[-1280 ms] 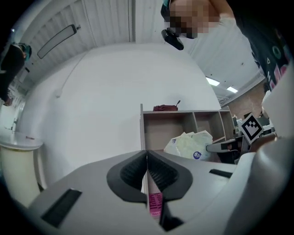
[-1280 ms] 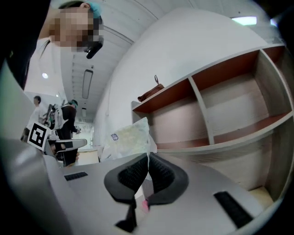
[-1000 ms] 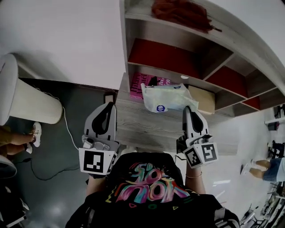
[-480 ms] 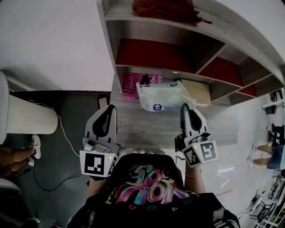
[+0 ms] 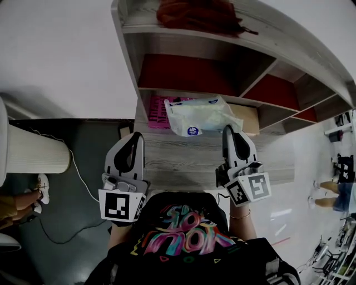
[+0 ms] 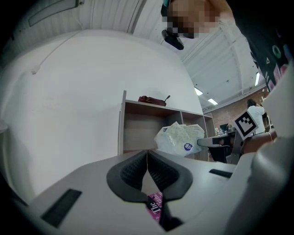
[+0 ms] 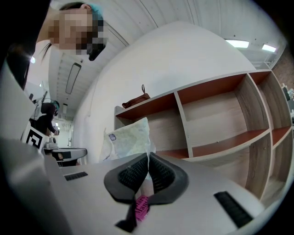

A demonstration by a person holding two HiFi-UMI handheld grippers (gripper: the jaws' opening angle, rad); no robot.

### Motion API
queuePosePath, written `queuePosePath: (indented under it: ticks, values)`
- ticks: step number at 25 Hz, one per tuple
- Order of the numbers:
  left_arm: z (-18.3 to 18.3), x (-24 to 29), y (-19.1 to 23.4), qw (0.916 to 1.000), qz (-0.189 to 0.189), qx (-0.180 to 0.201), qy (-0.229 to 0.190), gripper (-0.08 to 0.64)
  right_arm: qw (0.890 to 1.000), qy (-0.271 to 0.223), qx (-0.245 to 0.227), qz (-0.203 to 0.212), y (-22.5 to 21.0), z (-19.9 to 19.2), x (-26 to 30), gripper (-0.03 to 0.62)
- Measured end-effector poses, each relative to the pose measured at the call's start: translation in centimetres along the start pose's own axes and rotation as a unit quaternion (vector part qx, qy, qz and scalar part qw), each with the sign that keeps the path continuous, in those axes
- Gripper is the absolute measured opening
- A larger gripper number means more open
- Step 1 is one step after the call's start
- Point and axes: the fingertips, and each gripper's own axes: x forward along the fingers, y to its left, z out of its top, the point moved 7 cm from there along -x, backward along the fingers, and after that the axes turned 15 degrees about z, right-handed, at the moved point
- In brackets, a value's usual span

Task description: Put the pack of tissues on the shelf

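2 grippers: both over near edge of surface (image 5: 178,161), tips aimed far toward shelf (image 5: 183,93).
Right gripper (image 5: 230,132): jaws pressed together on thin edge of pack of tissues (image 5: 199,115); wrapper caught betw. pads in right gripper view.
Left gripper (image 5: 135,136): jaws closed, nothing betw. them; only a bit of pink book showing through gap below pads.
Pack location: hanging off Right gripper tip, apparently raised off surface, in front of low compartment; overlaps pink book (image 5: 156,111) and cardboard box (image 5: 248,118) in head view, contact w/ either not clear.
Key relation: pack lies far-left of Right gripper tip; long axis approx. left-right, parallel to shelf front; pinch at its right end, so bulk sits to the left.
Nearer hand: right, already on pack; Left gripper well apart to the left, idle.
Shelf contents: red-brown bag (image 5: 194,12) on top board; upper compartments look free.
Step (est.): carry phase, placing not yet done.
Next move (est.): push far and up into a free compartment, keeping long axis along the board.
Risk (est.): soft pack, one-end pinch, prob. sag or swing; left end could clip shelf edge.
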Motion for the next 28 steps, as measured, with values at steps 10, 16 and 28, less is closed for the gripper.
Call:
queuePosePath:
  ticks: [10,16,28]
  values:
    - [0.1,1.9,-0.9,0.9998,-0.019,0.000,0.004,0.025,1.000,-0.005,-0.013,-0.008,-2.0,0.5,2.1,0.017]
    - [-0.3,2.7,-1.6,0.9994,-0.032,-0.004,0.011,0.025,1.000,-0.014,-0.014,-0.011,-3.0,0.7,3.5,0.017]
    - [-1.5,3.5,-3.3,0.9976,-0.061,-0.015,0.026,0.025,0.998,-0.046,-0.014,-0.041,-4.7,2.1,5.9,0.017]
